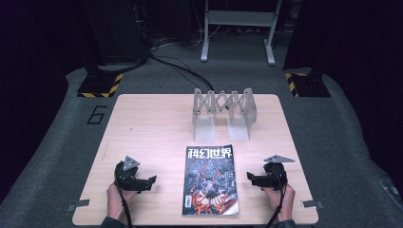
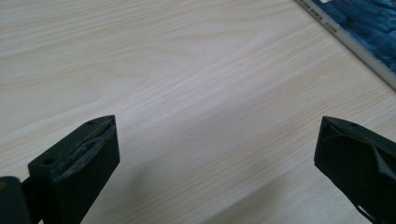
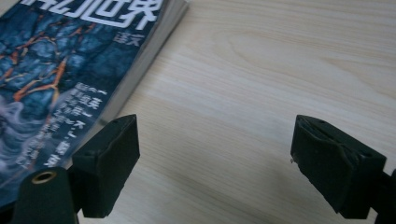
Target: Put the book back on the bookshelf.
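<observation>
Both grippers' spread fingers (image 3: 107,163) flank the flat magazine (image 1: 210,180), apart.

Dim room, dark far walls. Grey carpet floor (image 1: 57,142), "6" marking (image 1: 97,115) left of light wood table (image 1: 142,123). Black stand bases with yellow-black hazard tape far left (image 1: 100,84) and far right (image 1: 306,84). Grey metal frame (image 1: 237,23) far centre, black cables (image 1: 176,64) trailing across floor.
</observation>
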Tool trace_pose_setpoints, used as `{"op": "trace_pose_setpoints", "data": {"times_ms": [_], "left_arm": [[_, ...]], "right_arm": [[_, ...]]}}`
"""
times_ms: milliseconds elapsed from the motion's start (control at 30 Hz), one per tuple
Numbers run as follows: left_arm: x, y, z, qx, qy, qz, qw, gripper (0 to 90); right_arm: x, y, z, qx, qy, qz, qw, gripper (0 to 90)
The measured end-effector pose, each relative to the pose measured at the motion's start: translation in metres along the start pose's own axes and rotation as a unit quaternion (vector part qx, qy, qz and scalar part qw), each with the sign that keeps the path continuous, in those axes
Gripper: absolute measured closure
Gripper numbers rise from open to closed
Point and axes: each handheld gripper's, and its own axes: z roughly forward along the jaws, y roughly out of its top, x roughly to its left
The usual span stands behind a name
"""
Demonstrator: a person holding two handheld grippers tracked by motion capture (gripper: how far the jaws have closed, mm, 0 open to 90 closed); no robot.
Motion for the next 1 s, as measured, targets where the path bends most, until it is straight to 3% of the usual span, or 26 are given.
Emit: {"op": "trace_pose_setpoints", "data": {"times_ms": [33,267,467,567,633,767,800,1000], "left_arm": [[-0.002,0.002,0.001,0.001,-0.004,0.003,1.0,0.1],[-0.015,0.007,0.013,0.009,-0.023,0.012,0.9996,0.1],[-0.023,0.011,0.02,0.009,-0.025,0.019,0.9995,0.1],[-0.027,0.013,0.025,0.022,-0.031,0.036,0.9986,0.2],[-0.029,0.013,0.026,0.014,-0.031,0.029,0.999,0.2],[-0.03,0.016,0.03,0.031,-0.033,0.051,0.9976,0.5],[-0.032,0.015,0.032,0.024,-0.034,0.041,0.9983,0.5],[-0.037,0.017,0.038,0.026,-0.025,0.046,0.9983,0.8]], "right_arm": [[0.005,0.004,0.001,0.002,0.012,-0.004,0.9999,14.9],[0.021,0.014,0.008,0.009,0.035,-0.015,0.9992,16.3],[0.032,0.022,0.017,0.016,0.052,-0.026,0.9982,19.7],[0.04,0.026,0.024,0.033,0.062,-0.026,0.9972,21.9],[0.042,0.026,0.026,0.033,0.064,-0.03,0.9969,22.7],[0.046,0.028,0.032,0.044,0.069,-0.034,0.996,25.4],[0.047,0.029,0.033,0.046,0.07,-0.032,0.9959,26.5],[0.051,0.031,0.039,0.058,0.074,-0.037,0.9949,30.9]]}}
